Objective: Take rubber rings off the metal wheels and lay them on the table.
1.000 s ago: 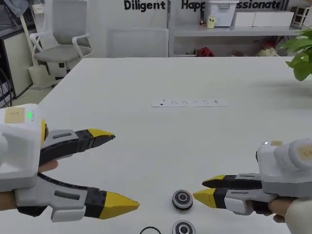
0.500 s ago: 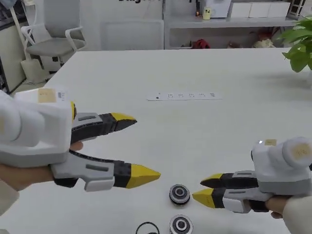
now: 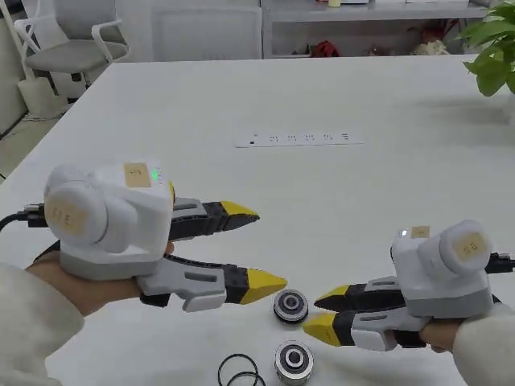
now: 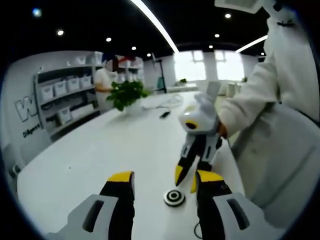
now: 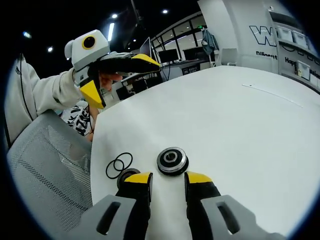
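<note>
Tongs both empty, left tongs (image 3: pixel 271 248) wide apart, right tongs (image 3: pixel 310 314) barely parted beside wheel (image 3: pixel 290 305); wall lettering (image 5: pixel 267 53) blurred.

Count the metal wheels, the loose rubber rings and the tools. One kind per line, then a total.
metal wheels: 2
loose rubber rings: 2
tools, the left tool and the right tool: 2
Total: 6
</note>
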A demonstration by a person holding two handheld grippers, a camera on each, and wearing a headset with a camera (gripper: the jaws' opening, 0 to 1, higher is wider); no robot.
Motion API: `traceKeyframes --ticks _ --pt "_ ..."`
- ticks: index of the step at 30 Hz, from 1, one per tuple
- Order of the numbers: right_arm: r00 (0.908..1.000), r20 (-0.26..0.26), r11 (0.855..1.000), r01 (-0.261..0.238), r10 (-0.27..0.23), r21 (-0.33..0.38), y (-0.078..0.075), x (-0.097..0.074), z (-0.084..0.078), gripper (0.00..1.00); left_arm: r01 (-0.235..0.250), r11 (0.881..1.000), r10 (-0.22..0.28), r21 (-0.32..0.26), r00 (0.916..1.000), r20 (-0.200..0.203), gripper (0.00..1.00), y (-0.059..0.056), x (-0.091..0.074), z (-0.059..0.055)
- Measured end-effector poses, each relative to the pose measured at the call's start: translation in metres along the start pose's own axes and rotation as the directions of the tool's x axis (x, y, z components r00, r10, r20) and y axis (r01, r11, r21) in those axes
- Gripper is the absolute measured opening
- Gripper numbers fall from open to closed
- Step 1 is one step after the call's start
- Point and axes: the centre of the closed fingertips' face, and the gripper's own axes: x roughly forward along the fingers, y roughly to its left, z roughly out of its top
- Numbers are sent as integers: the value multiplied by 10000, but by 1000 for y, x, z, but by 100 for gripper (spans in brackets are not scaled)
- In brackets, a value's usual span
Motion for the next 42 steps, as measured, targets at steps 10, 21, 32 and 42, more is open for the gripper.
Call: traceKeyframes --ticks 10,21,32,42 --pt "10000 28 9999 60 -60 -83 -7 4 0 23 328 9992 -337 -223 9987 -372 41 -1 25 -30" --pt "10000 54 9987 7 -4 -515 -9 8 2 21 666 9970 -695 -405 9949 -730 31 -6 45 -56" --pt "10000 -10 9957 -13 12 -931 -7 11 0 20 874 9947 -935 -541 9878 -1243 21 -13 56 -79" --pt "10000 -3 9953 -13 13 -970 -7 11 -1 19 782 9926 -888 -930 9893 -1154 16 -15 56 -83"
